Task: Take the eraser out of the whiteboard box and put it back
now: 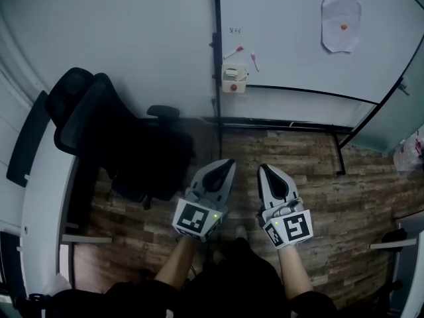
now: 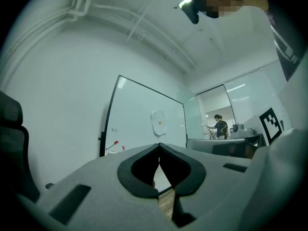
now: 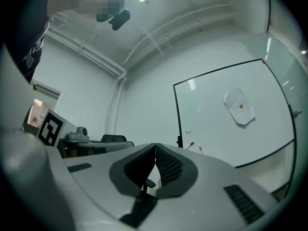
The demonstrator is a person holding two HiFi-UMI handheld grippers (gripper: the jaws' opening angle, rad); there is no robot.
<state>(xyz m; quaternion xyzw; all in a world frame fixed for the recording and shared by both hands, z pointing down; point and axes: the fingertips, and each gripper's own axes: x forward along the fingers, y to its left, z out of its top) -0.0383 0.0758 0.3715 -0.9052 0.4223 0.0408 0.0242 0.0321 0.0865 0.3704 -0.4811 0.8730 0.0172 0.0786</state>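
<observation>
The whiteboard (image 1: 311, 38) stands against the wall ahead. A small whitish box (image 1: 234, 78) with a red spot hangs on its left edge; I cannot make out the eraser inside it. Both grippers are held side by side over the wooden floor, well short of the box. My left gripper (image 1: 228, 165) is shut and holds nothing, its tips meeting in the left gripper view (image 2: 159, 150). My right gripper (image 1: 263, 171) is likewise shut and holds nothing (image 3: 155, 148). In both gripper views the jaws' bodies hide the box, and only the whiteboard (image 2: 144, 124) (image 3: 226, 119) shows.
A black office chair (image 1: 112, 134) stands to the left, next to a white desk edge (image 1: 40, 197). Two pink markers (image 1: 233, 52) and a paper with an orange magnet (image 1: 341, 24) stick to the board. The board's black stand legs (image 1: 338, 154) rest on the floor. A person (image 2: 220, 126) stands far off behind glass.
</observation>
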